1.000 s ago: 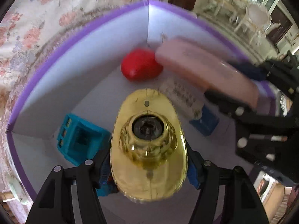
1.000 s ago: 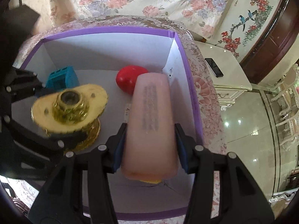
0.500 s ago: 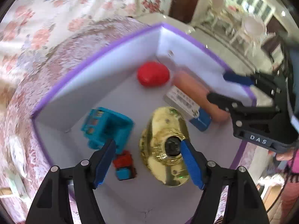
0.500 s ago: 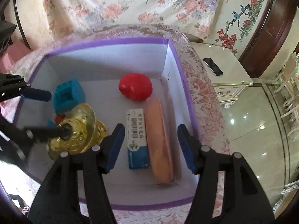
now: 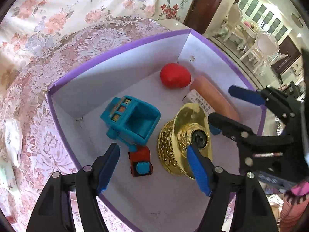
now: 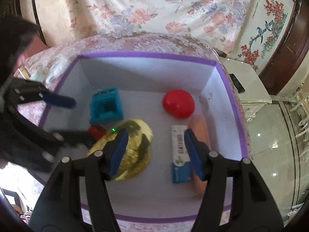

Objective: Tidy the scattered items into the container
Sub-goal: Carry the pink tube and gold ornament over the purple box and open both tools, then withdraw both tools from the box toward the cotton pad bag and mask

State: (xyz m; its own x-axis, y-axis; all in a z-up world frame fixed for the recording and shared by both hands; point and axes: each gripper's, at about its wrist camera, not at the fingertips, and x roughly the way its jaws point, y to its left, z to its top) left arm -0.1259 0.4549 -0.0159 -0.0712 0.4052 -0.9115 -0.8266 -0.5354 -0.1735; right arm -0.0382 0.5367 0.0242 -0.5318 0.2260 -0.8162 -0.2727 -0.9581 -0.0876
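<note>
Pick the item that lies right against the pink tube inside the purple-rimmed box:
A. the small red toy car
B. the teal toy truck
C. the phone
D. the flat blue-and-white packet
D: the flat blue-and-white packet lies lengthwise along the pink tube, on the floor of the purple-rimmed box.

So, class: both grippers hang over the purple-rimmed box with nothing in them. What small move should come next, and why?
Probably lift both clear of the box. The left gripper and right gripper are open and empty; the gold ornament and the pink tube lie inside already, so nothing is left to release there.
</note>
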